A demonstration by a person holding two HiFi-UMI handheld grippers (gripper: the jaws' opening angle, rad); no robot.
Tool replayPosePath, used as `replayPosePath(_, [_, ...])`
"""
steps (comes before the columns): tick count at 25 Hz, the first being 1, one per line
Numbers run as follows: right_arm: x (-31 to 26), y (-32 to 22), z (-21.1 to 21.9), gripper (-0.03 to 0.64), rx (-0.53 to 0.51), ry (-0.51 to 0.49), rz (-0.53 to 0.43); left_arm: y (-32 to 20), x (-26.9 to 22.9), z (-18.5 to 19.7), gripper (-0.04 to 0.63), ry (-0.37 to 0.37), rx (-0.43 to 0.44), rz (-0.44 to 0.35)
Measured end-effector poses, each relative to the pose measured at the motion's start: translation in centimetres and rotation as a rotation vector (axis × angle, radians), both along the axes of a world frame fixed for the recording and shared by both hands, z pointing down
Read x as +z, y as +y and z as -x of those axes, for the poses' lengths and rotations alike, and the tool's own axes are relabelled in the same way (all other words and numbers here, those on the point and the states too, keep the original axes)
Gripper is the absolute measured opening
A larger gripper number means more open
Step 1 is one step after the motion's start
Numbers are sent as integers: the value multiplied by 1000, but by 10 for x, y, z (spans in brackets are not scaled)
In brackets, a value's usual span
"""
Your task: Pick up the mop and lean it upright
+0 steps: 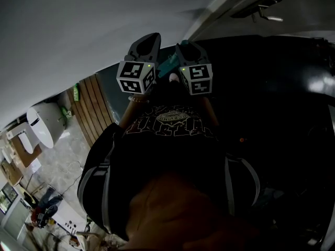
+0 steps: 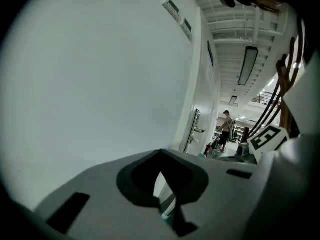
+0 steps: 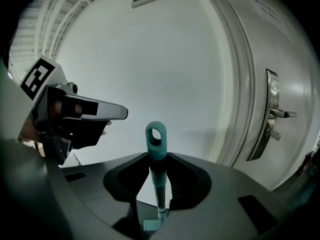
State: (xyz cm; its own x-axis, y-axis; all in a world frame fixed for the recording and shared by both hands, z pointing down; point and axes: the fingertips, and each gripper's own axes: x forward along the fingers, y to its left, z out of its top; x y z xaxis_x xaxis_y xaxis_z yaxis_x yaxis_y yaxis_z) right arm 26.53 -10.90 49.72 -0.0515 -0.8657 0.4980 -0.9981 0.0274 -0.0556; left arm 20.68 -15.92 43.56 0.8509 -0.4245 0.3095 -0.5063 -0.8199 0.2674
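Observation:
The mop's teal handle (image 3: 156, 149), with a loop at its top, stands upright between the jaws of my right gripper (image 3: 159, 184), which is shut on it. In the head view a short teal stretch of the mop handle (image 1: 168, 64) shows between my left gripper (image 1: 148, 42) and my right gripper (image 1: 187, 48), held side by side close to a white wall. My left gripper (image 3: 112, 115) hangs just left of the handle, apart from it. In its own view the left gripper (image 2: 162, 184) shows only a narrow pale slit. The mop head is hidden.
A white wall (image 3: 165, 59) fills the space ahead. A white door with a metal lever handle (image 3: 274, 116) is to the right. Far down the corridor stands a person (image 2: 226, 129). Wooden boards (image 1: 94, 109) and a white machine (image 1: 44, 122) lie at the head view's left.

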Motion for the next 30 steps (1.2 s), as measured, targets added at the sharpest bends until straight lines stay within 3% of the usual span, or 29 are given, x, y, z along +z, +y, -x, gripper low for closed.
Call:
replayPosePath(26, [-82,14,-4,120,-33,-22,-118,13,-13,-8,38,13,27,-36])
replayPosePath(30, [-85,15,-1,120,-43,-22,-118,12,-22,-5,38,30,18,-79])
